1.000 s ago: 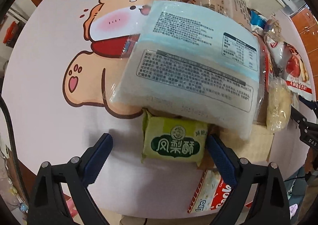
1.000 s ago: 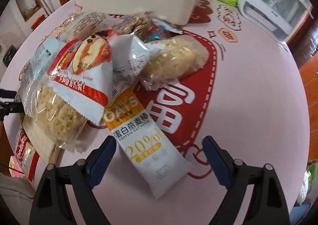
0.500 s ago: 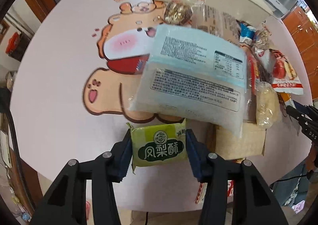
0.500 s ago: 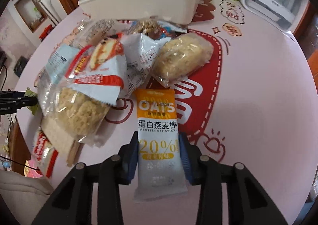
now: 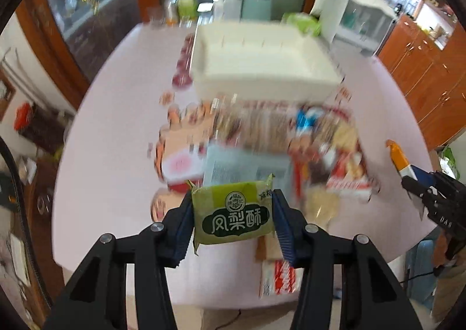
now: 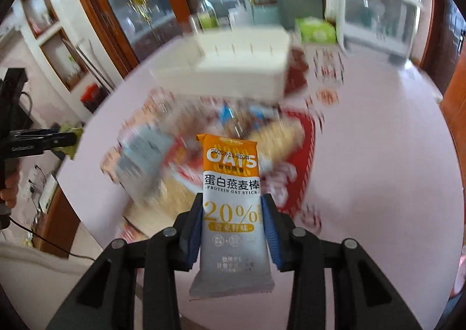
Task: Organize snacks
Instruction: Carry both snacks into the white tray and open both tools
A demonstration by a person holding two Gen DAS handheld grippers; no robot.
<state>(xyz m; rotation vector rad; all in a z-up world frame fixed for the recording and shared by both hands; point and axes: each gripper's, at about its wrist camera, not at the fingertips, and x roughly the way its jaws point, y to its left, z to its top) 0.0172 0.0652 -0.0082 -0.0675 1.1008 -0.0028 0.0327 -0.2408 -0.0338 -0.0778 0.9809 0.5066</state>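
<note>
My left gripper (image 5: 233, 222) is shut on a green pineapple-cake packet (image 5: 234, 216) and holds it above the table. My right gripper (image 6: 233, 225) is shut on an orange and white oat stick packet (image 6: 231, 213), also lifted; that packet's tip shows at the right of the left wrist view (image 5: 400, 159). A blurred pile of snack packets (image 5: 291, 143) lies on the pink table (image 5: 116, 126), also in the right wrist view (image 6: 180, 172). A white divided bin (image 5: 262, 64) stands behind the pile, seen too in the right wrist view (image 6: 233, 67).
A white appliance (image 5: 358, 15) and a green tissue pack (image 5: 303, 22) stand at the table's far right. Bottles (image 5: 186, 6) stand at the far edge. Wooden cabinets (image 5: 431, 73) are on the right. The left gripper (image 6: 43, 140) shows at the left of the right wrist view.
Both grippers have lifted up and back from the pile with their packets held, so the views now look across the table to the white bin. The background is motion-blurred.
</note>
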